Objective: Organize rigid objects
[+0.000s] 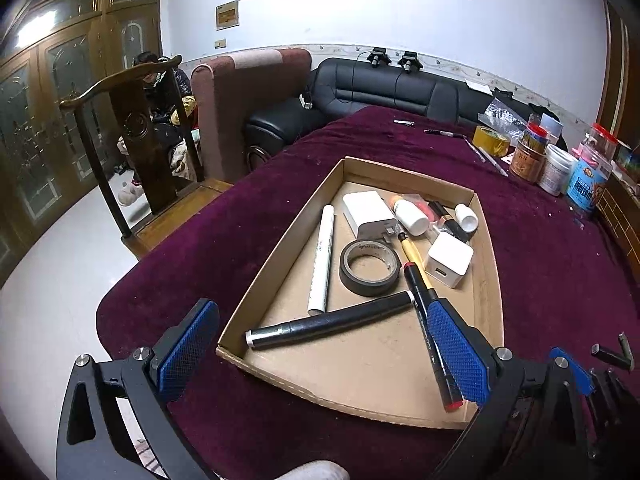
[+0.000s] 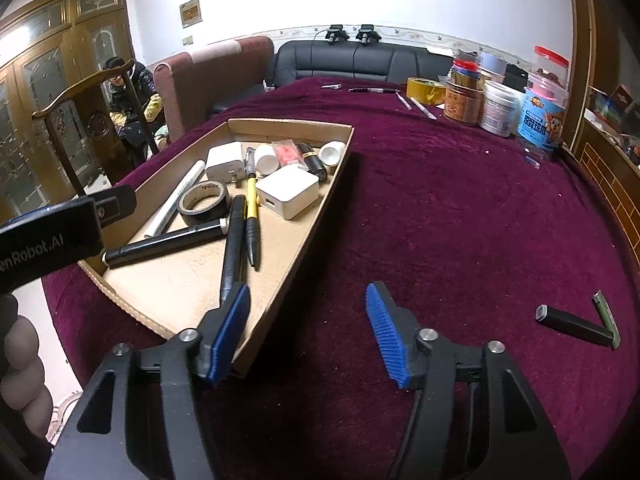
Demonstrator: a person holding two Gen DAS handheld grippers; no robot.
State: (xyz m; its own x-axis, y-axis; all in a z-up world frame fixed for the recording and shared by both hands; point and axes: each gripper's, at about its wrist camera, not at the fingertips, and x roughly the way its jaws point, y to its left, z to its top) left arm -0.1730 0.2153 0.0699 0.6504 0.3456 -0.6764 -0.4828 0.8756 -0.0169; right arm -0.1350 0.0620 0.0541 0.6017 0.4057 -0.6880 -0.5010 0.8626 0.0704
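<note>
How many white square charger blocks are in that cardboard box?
2. One white plug charger lies at the far end of the cardboard box; the other white charger cube sits by its right wall. More may be hidden.

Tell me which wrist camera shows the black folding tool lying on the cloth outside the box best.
Right wrist. The black folding tool lies whole and unobstructed on the purple cloth, its green blade angled up. The left wrist view catches it only small at the frame's right edge, beside the gripper hardware.

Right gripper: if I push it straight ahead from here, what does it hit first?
Probably nothing solid: the open right gripper points over bare maroon tablecloth. Its left finger overlaps the cardboard tray wall and might clip it, but depth is unclear.
</note>
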